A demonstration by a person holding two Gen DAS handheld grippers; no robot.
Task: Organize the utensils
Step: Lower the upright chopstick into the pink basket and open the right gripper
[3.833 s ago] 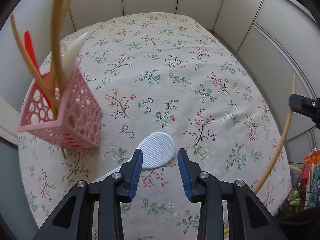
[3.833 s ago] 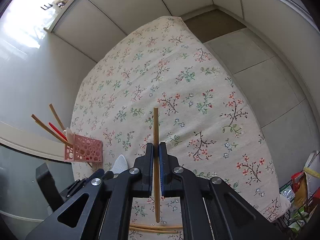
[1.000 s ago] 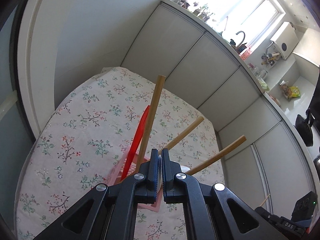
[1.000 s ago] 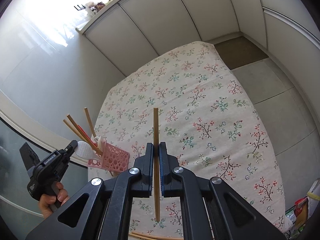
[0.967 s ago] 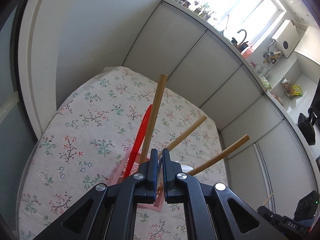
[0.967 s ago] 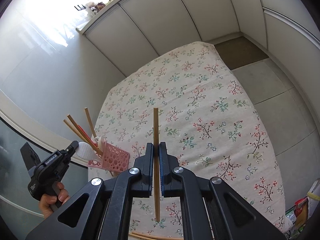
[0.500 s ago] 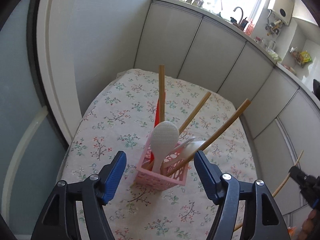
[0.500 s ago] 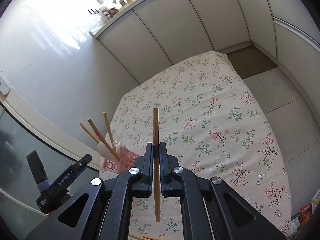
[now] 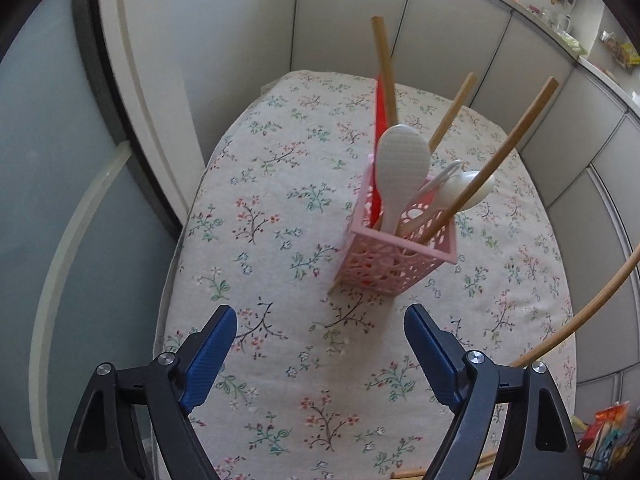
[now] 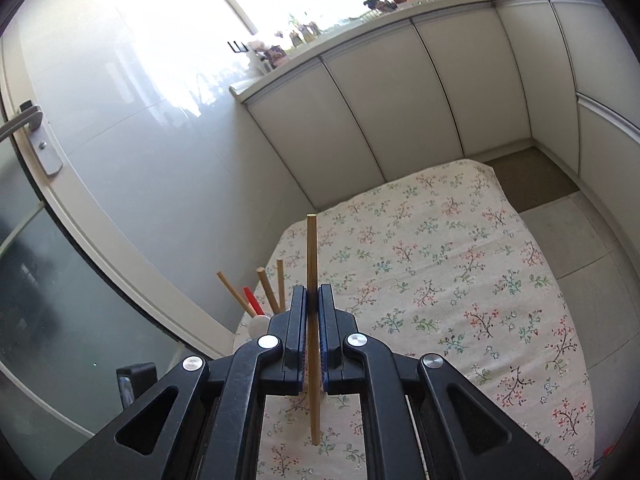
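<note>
A pink perforated holder (image 9: 396, 258) stands on the floral tablecloth (image 9: 280, 200). It holds a white rice paddle (image 9: 400, 164), a white spoon (image 9: 468, 192), a red utensil (image 9: 380, 120) and three wooden sticks (image 9: 384, 68). My left gripper (image 9: 320, 344) is open and empty, just short of the holder. My right gripper (image 10: 312, 304) is shut on a wooden chopstick (image 10: 312, 260), held upright above the table. That chopstick shows curved at the right edge of the left wrist view (image 9: 592, 308). The holder's utensil tips (image 10: 264, 288) show left of the right gripper.
More wooden chopsticks (image 9: 408, 472) lie at the table's near edge. White cabinets (image 10: 400, 100) line the far side, a glass door with a handle (image 10: 32, 120) stands on the left. A snack-filled wire basket (image 9: 608, 436) sits low right.
My left gripper let go of the white rice paddle in the holder, opened wide and backed away. My right gripper has risen and tilted up, still shut on the chopstick.
</note>
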